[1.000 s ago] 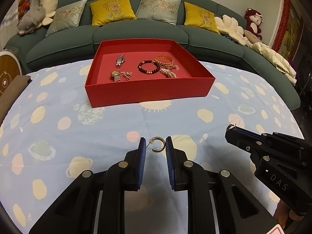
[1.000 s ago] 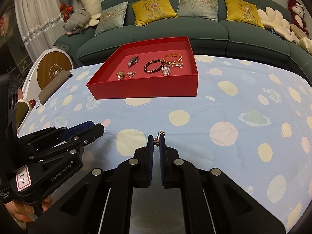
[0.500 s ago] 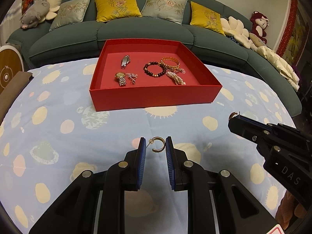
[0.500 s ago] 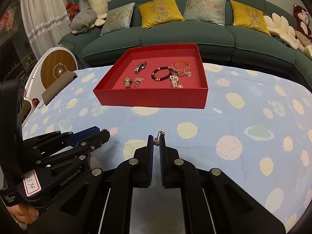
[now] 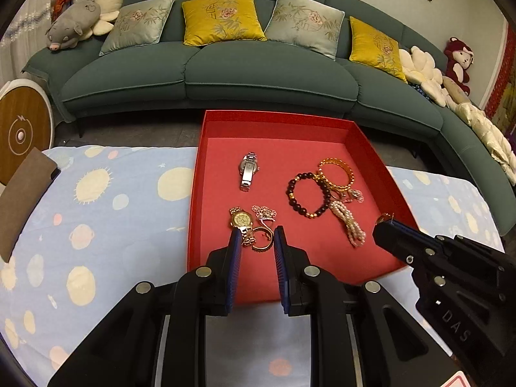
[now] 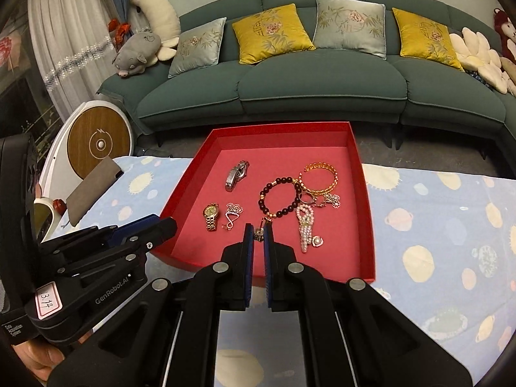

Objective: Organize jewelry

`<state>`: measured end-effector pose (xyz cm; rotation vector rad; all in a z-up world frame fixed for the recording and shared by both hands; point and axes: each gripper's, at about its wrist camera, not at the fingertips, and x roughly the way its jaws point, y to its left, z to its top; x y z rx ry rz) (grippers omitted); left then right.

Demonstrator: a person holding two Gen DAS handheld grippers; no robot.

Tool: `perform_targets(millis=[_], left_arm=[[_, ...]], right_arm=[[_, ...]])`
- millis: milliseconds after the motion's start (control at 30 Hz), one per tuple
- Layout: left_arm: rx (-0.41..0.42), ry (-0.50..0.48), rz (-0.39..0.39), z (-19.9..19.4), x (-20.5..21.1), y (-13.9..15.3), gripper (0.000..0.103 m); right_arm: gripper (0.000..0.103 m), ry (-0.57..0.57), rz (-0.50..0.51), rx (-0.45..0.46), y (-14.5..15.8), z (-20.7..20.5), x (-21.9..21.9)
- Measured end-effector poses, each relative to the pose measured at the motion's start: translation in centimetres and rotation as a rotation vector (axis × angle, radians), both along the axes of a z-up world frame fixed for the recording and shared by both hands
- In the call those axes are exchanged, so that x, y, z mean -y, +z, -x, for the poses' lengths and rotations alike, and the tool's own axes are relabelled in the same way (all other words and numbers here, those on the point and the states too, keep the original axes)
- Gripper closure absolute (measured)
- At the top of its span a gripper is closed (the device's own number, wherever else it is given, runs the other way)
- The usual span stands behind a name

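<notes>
both tongs clamp earrings over the red tray's (image 5: 380,151) near edge: left gripper (image 5: 257,242), right gripper (image 6: 258,233).

The left gripper (image 5: 257,237) is showing black plastic arms, blue ribbed pads (image 5: 234,254) inside its fingers and round silver screws (image 5: 202,271) on top. The right gripper (image 6: 258,233) is looking the same, black with blue pads and silver screws, and it is wearing white letters, DAS, on its side. The left one is carrying white GenRobot.AI lettering and a pink-edged sticker (image 6: 49,300) saying 13.14.
</notes>
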<state>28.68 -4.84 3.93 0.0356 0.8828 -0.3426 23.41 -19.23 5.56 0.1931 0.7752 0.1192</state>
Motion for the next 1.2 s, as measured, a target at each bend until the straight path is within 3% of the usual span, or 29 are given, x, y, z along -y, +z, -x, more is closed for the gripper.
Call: perform_targets(millis=[367,400,500,600,700,767,833,933,1200], left_arm=[[-0.02,0.043,-0.016,-2.3,-0.4,-2.7,0.082],[-0.017,0.043,-0.015,-2.3,-0.6,-2.7,0.08],[-0.013,0.041,-0.007,-1.9,-0.9,-2.4,0.073],[0.02,0.048,-0.019,-0.8,-1.2,-1.3,0.064],[0.051,0.041,-0.018,1.1,-1.9,0.3,0.063],[0.054,0.039,-0.014,2.6,-2.7,1.3,0.056],[0.043,0.026,0.004,4.5,-3.5,2.3,0.055],[0.042,0.02,0.016,7.6,-4.5,3.4,0.054],[-0.005,0.063,0.054,14.0,-5.7,2.7,0.047]], right_arm=[[0.096,0.014,0.026,-0.096,-5.1,-4.5,-1.7],[0.093,0.009,0.028,-0.092,-5.1,-4.5,-1.8],[0.066,-0.016,0.03,-0.067,-4.8,-4.1,-1.5],[0.065,-0.034,0.025,-0.036,-3.9,-3.1,-1.0],[0.065,-0.043,0.016,-0.005,-2.3,-1.2,-0.2],[0.065,-0.046,0.025,0.021,-0.8,0.8,0.3],[0.057,-0.054,0.035,0.036,0.5,2.9,0.7],[0.054,-0.067,0.019,0.042,1.9,6.7,1.7],[0.044,-0.137,0.026,0.013,1.7,15.1,2.4]])
